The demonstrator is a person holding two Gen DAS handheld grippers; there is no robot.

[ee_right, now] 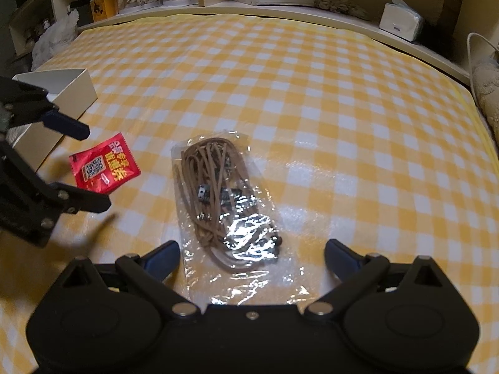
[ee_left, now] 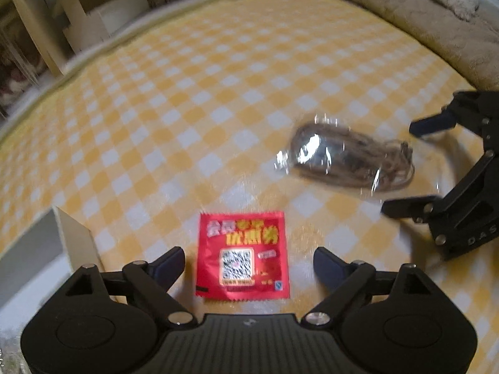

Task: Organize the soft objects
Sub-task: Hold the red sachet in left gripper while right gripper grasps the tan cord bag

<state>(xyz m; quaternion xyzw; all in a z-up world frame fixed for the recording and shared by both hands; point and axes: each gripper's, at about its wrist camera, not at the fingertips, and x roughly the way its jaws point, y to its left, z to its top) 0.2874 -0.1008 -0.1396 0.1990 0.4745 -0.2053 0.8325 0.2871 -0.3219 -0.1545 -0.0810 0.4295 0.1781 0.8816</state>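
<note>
A flat red packet with a QR code lies on the yellow-checked cloth, between the open fingers of my left gripper. It also shows in the right wrist view. A clear plastic bag of brown cord lies in front of my open right gripper, its near end between the fingers. The bag shows in the left wrist view, with the right gripper open to its right. The left gripper shows open around the red packet at the left.
An open white box stands at the table's left edge, also in the left wrist view. Shelves with clutter and a tissue pack line the far side. A beige fluffy cushion lies at the far right.
</note>
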